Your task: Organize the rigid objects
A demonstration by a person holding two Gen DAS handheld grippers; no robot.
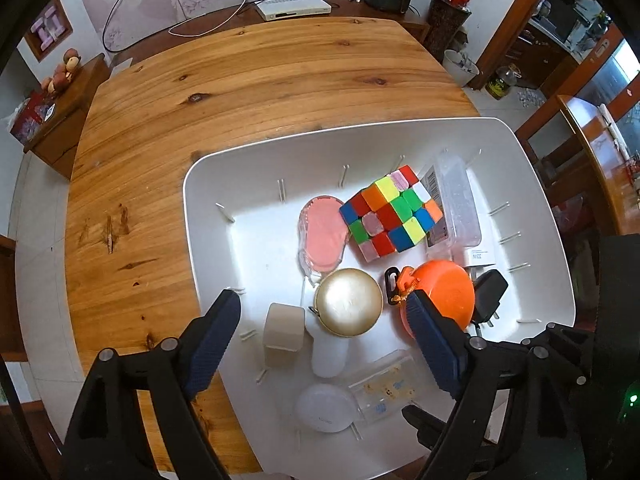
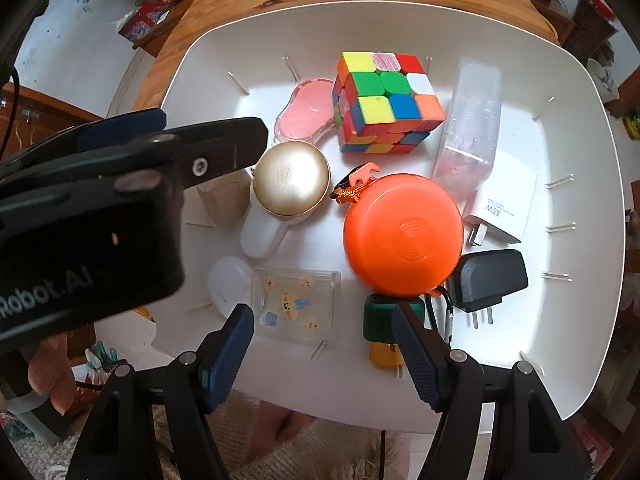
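Both sets of fingers stand open and hold nothing. The left gripper (image 1: 324,318) hangs over the white tray (image 1: 208,176), its fingers either side of the gold-capped bottle (image 1: 347,307). The right gripper (image 2: 324,334) hovers at the tray's six o'clock edge, near the clear sticker box (image 2: 296,304). Outward lie the orange disc (image 2: 402,236), puzzle cube (image 2: 386,104) at twelve o'clock, and two chargers at three o'clock. The worktop (image 1: 240,92) around the tray looks bare, so gathering seems largely done; perhaps only tidying inside remains.
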